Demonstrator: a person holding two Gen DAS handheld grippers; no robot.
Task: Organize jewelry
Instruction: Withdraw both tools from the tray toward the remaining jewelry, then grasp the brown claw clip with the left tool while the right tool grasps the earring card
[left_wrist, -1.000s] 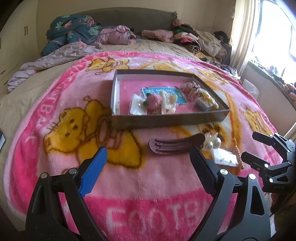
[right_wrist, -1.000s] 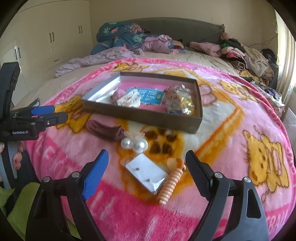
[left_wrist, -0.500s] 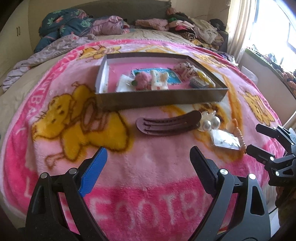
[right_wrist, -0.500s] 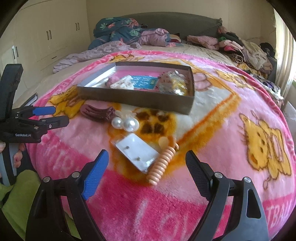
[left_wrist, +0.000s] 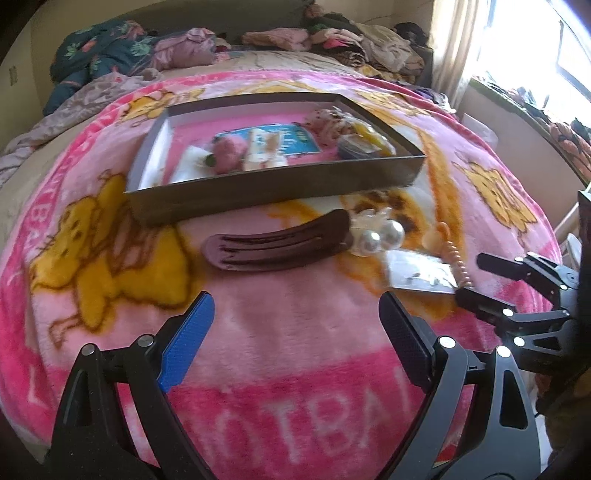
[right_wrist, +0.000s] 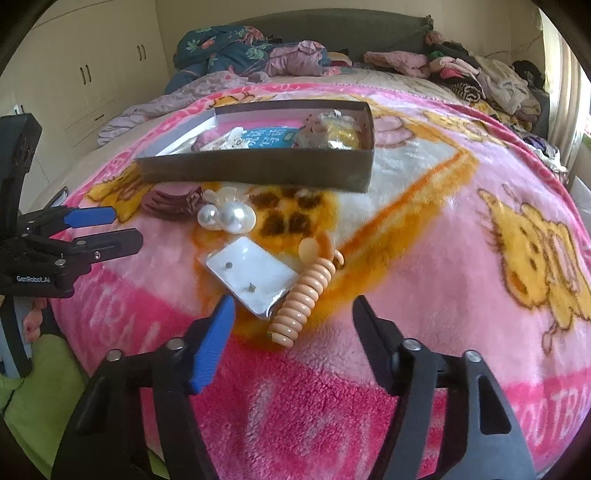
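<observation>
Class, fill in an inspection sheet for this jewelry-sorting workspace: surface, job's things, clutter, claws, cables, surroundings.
Surface: pink cartoon blanket on a bed.
Job's things: shallow box partly filled; outside it, brown hair clip, pearl clip, earring card, peach coil hair tie.
Clutter: clothes pile by the headboard.
Claws: left claw open, empty; right claw closing, nothing gripped, near the coil hair tie.
Cables: nothing seen.
Surroundings: cream wardrobe, bright window.
</observation>
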